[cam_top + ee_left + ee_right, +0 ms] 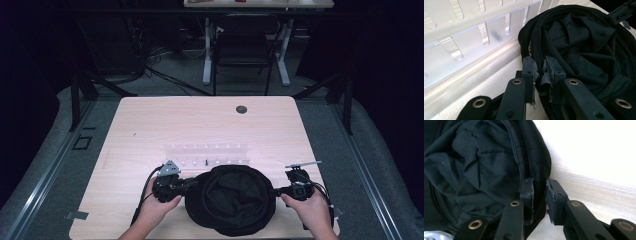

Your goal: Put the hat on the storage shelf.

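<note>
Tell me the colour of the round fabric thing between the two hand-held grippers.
Black all over, rim and crumpled lining alike: the fabric thing shows best in the left gripper view.

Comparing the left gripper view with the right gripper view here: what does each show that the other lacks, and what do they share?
Left gripper view: the clear slotted rack lying beside the black fabric bag, the left gripper shut on the bag's rim, and the other gripper at the far rim.

Right gripper view: the right gripper astride the thick rolled rim, one pad standing slightly off it.

Both: the bag's crumpled dark lining and the pale wooden table.
</note>
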### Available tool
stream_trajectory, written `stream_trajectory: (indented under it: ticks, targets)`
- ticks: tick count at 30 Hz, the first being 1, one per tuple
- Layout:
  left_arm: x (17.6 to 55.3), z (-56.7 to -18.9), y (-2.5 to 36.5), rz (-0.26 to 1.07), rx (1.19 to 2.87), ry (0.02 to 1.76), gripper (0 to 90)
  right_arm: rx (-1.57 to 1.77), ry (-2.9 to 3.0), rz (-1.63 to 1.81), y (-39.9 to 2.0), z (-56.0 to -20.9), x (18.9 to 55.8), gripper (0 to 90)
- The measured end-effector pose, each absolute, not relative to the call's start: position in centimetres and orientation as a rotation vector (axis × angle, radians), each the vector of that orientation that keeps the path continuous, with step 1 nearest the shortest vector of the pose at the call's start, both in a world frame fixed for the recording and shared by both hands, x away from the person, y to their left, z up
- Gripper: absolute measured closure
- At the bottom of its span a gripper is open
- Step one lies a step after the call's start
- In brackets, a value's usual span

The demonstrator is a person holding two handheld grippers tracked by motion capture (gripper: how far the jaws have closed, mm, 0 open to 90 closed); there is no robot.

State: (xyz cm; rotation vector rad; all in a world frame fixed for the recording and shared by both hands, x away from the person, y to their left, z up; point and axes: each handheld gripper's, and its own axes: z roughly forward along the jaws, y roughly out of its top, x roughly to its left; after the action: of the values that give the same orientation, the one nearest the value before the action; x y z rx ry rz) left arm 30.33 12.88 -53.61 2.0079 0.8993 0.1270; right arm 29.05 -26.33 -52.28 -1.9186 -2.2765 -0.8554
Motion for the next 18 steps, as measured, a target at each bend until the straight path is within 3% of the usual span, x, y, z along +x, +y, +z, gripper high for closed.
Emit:
stream_trajectory:
  ticks: [8, 12, 18]
  targets:
    - [30.4, -53.7, 12.9, 0.132, 2.013, 0.895, 78.7, -1.896, -2.225, -0.817, -26.3, -53.3, 29.6, 79.3]
    - [30.4, -53.7, 12.9, 0.133, 2.014, 0.893, 78.5, -1.877, -2.215, -0.814, -26.3, -53.1, 29.6, 87.0]
    - [30.4, -53.7, 13.0, 0.137, 2.007, 0.907, 78.0, -1.839, -2.177, -0.846, -26.6, -52.2, 29.6, 88.1]
